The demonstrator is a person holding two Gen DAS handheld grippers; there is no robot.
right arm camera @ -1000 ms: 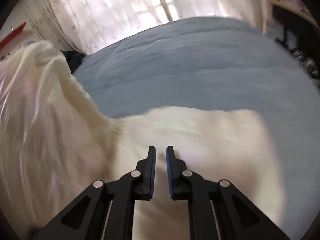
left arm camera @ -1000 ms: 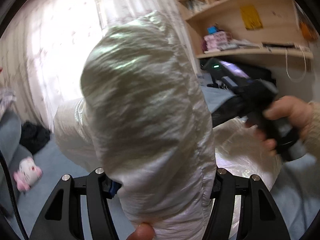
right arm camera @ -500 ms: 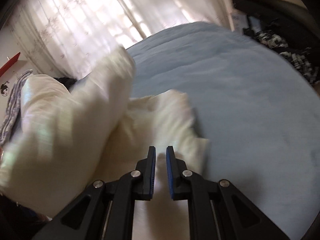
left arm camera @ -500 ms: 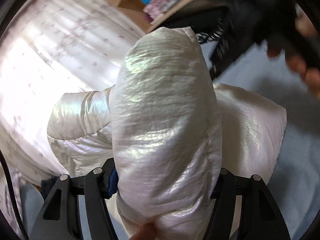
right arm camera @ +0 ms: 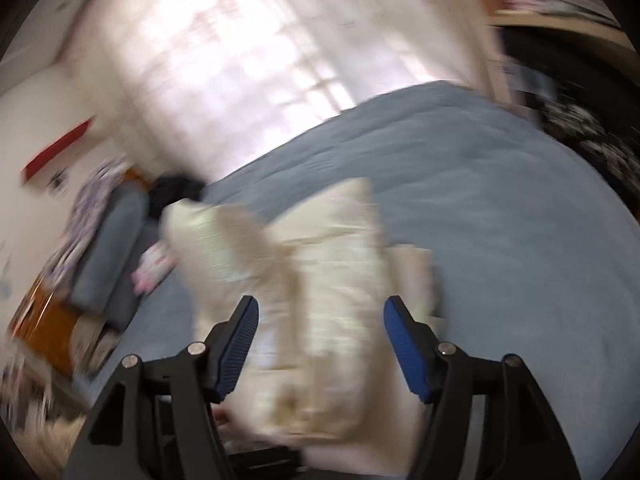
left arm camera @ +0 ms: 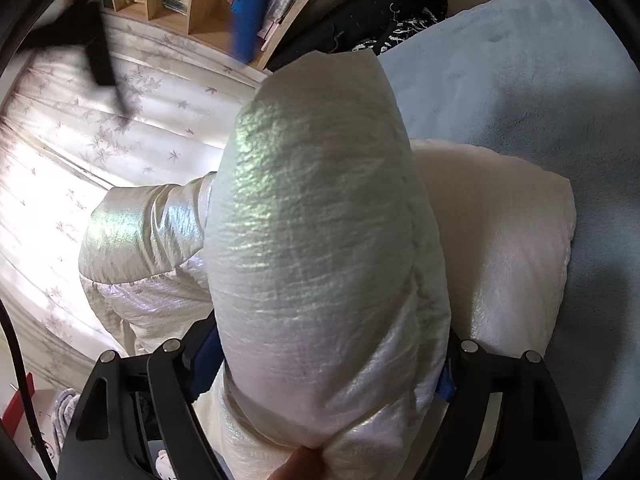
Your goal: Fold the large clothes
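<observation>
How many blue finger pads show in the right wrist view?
2. On the right gripper, whose jaws have just been opening: one pad at left, one at right, the white jacket seen beyond the gap. None look hidden.

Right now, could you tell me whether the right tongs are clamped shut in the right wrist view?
No, the right tongs stand wide apart, having just opened, with the cream puffer jacket lying beyond them on the blue bedspread.

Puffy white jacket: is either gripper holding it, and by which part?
The left gripper clamps a thick folded bulge of the jacket. The right gripper holds nothing; its jaws have just opened.
</observation>
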